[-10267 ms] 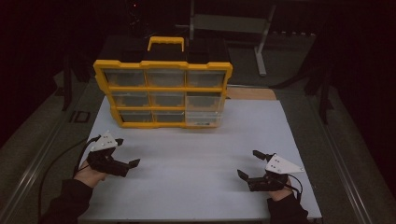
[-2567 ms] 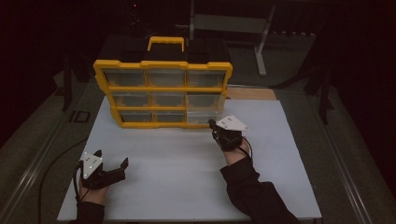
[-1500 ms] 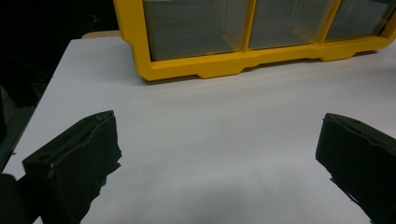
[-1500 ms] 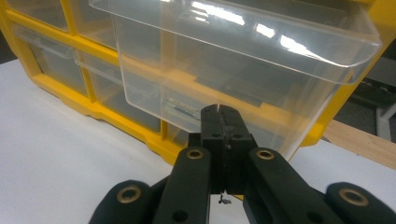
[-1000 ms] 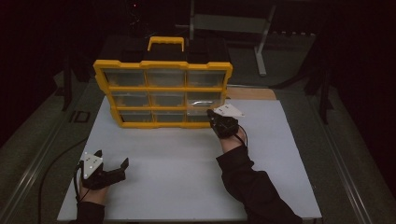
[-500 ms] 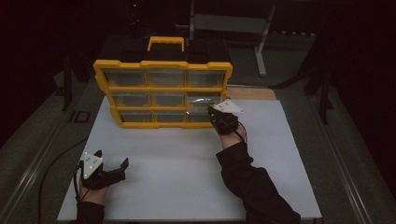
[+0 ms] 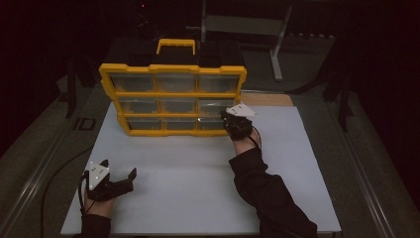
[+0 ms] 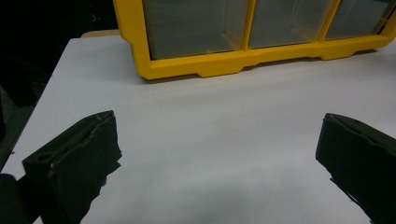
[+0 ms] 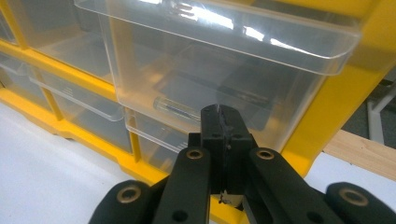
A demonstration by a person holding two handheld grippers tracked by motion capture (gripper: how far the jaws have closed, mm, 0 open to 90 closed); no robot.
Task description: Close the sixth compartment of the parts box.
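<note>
A yellow drawer cabinet (image 7: 172, 99) is seen standing at the far edge of the white board (image 7: 198, 173), its clear middle-right drawer (image 9: 219, 70) pulled out and pinched at its front by the closed right gripper (image 9: 220, 112), while the left gripper (image 7: 119, 181) is held wide open near the front.

Room dark; light falls mainly on the worktop (image 7: 163, 163), a pale grey-white sheet. A strip of bare wood (image 7: 270, 99) shows at its far right edge. Dark grey floor or base surrounds it, with a metal rail (image 7: 366, 173) running along the right side and another (image 7: 34, 178) along the left. Behind, a grey metal stand (image 7: 277, 44) with a horizontal bar sits against black background; walls not discernible
</note>
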